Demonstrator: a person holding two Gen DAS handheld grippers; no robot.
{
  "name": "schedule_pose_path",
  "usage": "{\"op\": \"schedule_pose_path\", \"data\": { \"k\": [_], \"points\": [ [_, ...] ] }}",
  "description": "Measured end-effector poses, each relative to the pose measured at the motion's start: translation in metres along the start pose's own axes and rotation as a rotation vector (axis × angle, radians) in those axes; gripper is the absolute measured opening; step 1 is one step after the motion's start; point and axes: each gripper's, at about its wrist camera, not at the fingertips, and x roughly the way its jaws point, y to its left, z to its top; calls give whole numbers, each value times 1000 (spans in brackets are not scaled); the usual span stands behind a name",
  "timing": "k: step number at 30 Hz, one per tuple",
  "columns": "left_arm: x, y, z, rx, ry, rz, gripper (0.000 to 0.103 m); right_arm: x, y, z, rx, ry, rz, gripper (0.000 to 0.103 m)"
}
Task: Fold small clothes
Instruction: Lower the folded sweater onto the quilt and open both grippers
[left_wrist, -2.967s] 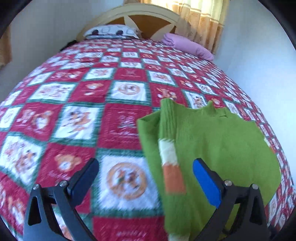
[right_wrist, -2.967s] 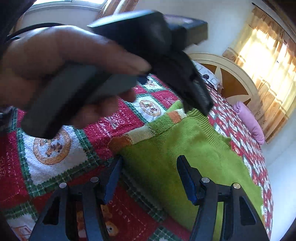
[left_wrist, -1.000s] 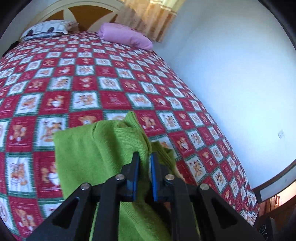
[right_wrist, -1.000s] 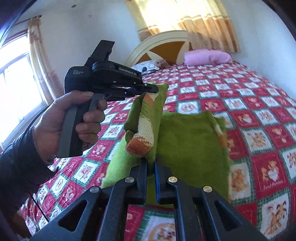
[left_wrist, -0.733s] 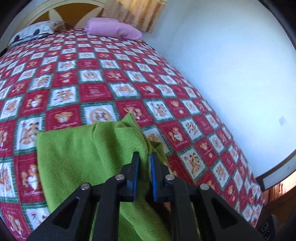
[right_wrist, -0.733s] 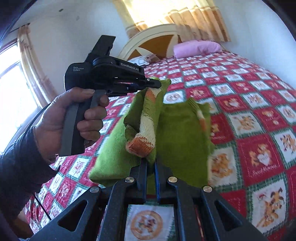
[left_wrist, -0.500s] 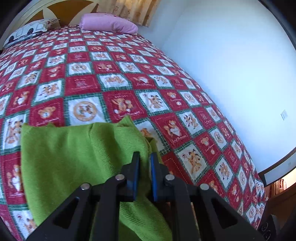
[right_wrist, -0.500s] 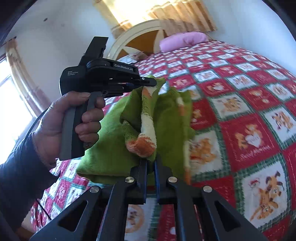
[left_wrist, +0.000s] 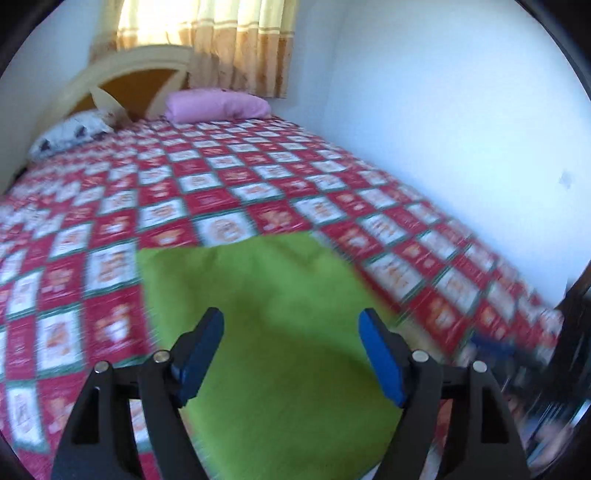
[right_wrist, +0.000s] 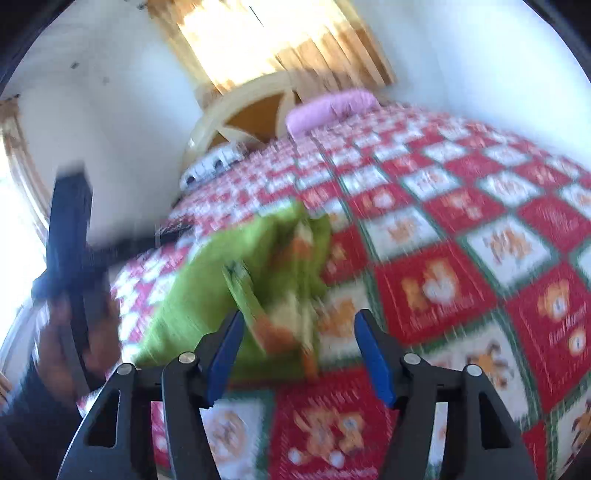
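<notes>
A small green knitted sweater (left_wrist: 273, 317) lies folded on the red patchwork bedspread (left_wrist: 229, 184). My left gripper (left_wrist: 291, 347) hovers over its near part, jaws opening, blue pads clear of the cloth. In the right wrist view the sweater (right_wrist: 207, 280) shows as a blurred green heap with orange and white cuff stripes (right_wrist: 273, 332). My right gripper (right_wrist: 301, 354) is just in front of it, jaws opening, and the cuff end lies between the pads without being pinched. The hand-held left gripper (right_wrist: 70, 251) is a dark blur at the left.
A pink pillow (left_wrist: 218, 105) and a patterned pillow (left_wrist: 70, 134) lie against the arched headboard (left_wrist: 122, 79) at the far end. A white wall (left_wrist: 461, 110) runs along the bed's right side. Dark furniture (left_wrist: 569, 350) stands at the lower right. Curtains (right_wrist: 280, 40) hang behind the headboard.
Both grippers were shut on the green sweater and have let go of it. The sweater now lies on the bedspread, and both views have swung and blurred.
</notes>
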Motion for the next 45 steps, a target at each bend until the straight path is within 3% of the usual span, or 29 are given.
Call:
{"op": "schedule_pose_path", "data": {
  "k": [3, 5, 6, 7, 8, 10, 11, 14, 19, 22, 26, 28, 30, 32, 36, 37, 40, 45],
  "points": [
    [-6, 8, -21, 1, -2, 52, 79, 21, 20, 21, -36, 30, 54, 63],
    [-1, 13, -32, -23, 25, 39, 79, 52, 28, 34, -5, 115, 114, 61],
    [4, 15, -36, -38, 45, 40, 79, 66, 29, 37, 19, 158, 126, 55],
    [7, 16, -39, -45, 53, 42, 79, 82, 29, 40, 37, 197, 126, 28],
    [11, 17, -42, -51, 61, 43, 79, 99, 29, 41, 25, 241, 102, 15],
    [16, 19, -50, -74, 88, 25, 81, 101, 26, 42, -3, 209, 9, 13],
    [17, 18, -52, -81, 92, 11, 83, 94, 23, 44, 8, 184, 7, 12],
    [20, 13, -64, -57, 103, -4, 87, 77, 7, 37, 31, 166, -41, 12],
    [25, 7, -69, -51, 133, -1, 87, 88, -13, 24, 52, 201, -58, 15],
    [7, 9, -64, -41, 82, 28, 87, 79, 2, 36, -5, 180, -99, 42],
    [-9, 17, -55, -73, 4, 55, 89, 64, 39, 58, -164, 69, -175, 43],
    [-5, 22, -50, -101, -3, 81, 91, 71, 55, 73, -222, 49, -141, 43],
    [7, 26, -49, -120, 24, 108, 92, 90, 63, 83, -234, 90, -43, 43],
    [18, 32, -52, -164, 70, 115, 100, 120, 68, 88, -225, 180, 19, 43],
    [32, 40, -65, -237, 134, 82, 103, 179, 46, 82, -217, 320, -131, 41],
    [35, 39, -69, -241, 155, 69, 103, 187, 32, 81, -191, 325, -154, 41],
    [46, 41, -77, -290, 168, 13, 103, 184, 9, 84, -106, 282, -98, 41],
    [28, 40, -78, -292, 125, 3, 103, 166, 13, 86, -119, 262, -110, 43]
  ]
}}
